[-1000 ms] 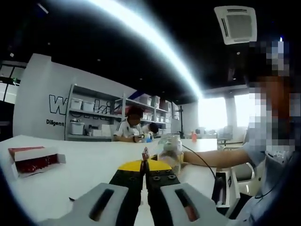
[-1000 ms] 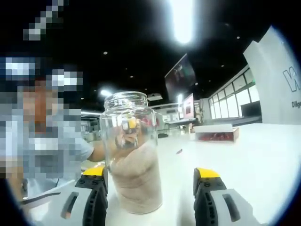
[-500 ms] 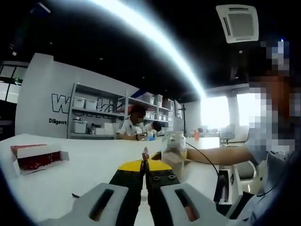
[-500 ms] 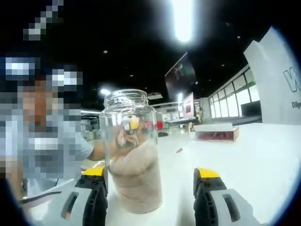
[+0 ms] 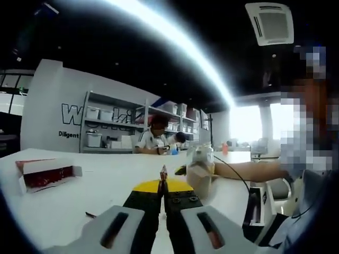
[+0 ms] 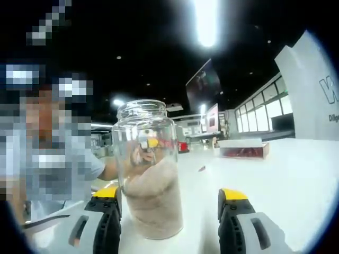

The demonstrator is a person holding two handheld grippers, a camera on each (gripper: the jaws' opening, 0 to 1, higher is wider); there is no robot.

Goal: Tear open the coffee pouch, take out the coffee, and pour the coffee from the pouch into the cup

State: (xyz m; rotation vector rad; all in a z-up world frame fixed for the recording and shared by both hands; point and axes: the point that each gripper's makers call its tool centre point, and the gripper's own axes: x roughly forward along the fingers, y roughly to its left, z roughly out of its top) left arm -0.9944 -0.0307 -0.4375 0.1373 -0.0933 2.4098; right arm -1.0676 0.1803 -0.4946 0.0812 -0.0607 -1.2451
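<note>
In the left gripper view, the left gripper [image 5: 163,182] is held level over the white tabletop [image 5: 100,182], its yellow-tipped jaws clenched on a thin red-edged scrap of coffee pouch [image 5: 163,173] seen edge-on and hard to make out. In the right gripper view, the right gripper [image 6: 168,203] is spread wide around a clear glass jar [image 6: 149,169] standing upright on the tabletop, half filled with pale beige powder. A red and white carton [image 5: 46,174] is seen lying further off on the tabletop.

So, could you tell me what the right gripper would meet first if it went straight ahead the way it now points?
Most likely the glass jar, though it stands left of centre between the open jaws of the right gripper, so it might brush the left jaw instead; depth is hard to judge.
</note>
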